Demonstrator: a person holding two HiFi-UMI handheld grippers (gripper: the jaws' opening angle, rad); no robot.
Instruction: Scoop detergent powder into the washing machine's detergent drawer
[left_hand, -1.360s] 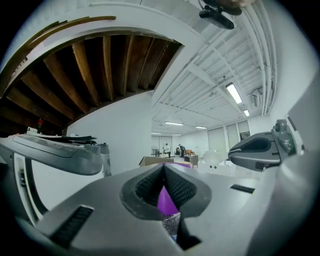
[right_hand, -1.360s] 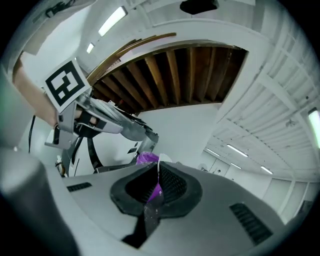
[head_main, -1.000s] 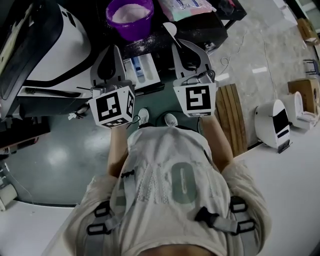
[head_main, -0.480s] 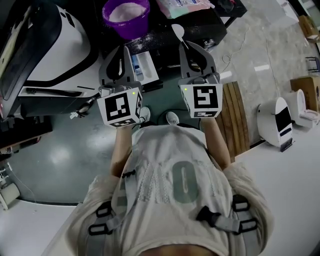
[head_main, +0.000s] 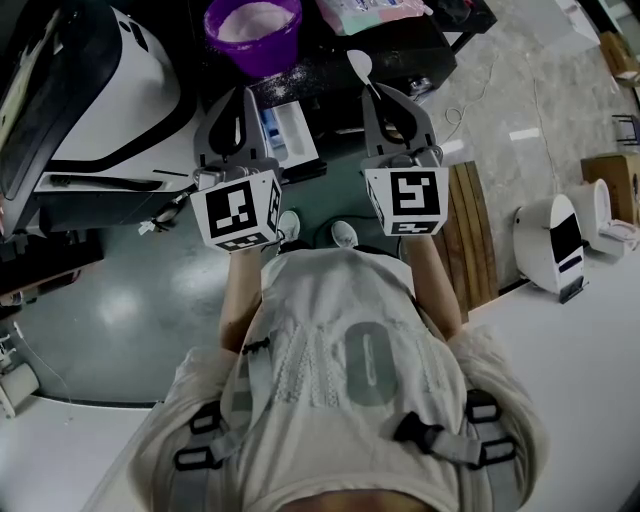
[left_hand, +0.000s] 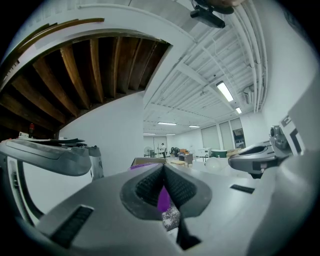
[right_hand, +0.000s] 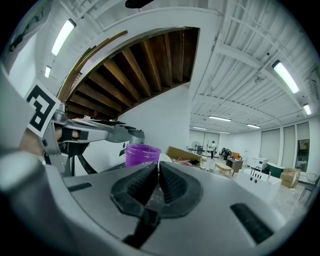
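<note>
Over the grey floor (head_main: 130, 300), the purple tub (head_main: 252, 30) of powder is sitting at the dark table (head_main: 400, 50)'s front edge, with the detergent drawer (head_main: 290, 135) just below. Both arms are creeping forward. The right hand-held gripper (head_main: 378, 92) is clamping the spoon (head_main: 358, 63) and nearing the tub, while the left hand-held gripper (head_main: 243, 95) is closed and empty. Scooping looks imminent.

One purple round plastic bucket (head_main: 252, 30) of white powder, one white plastic spoon (head_main: 358, 63), one white detergent drawer (head_main: 293, 135), one white washing machine (head_main: 140, 90), two grey grippers, left gripper (head_main: 244, 94) and right gripper (head_main: 386, 92), two white shoes (head_main: 287, 230).
</note>
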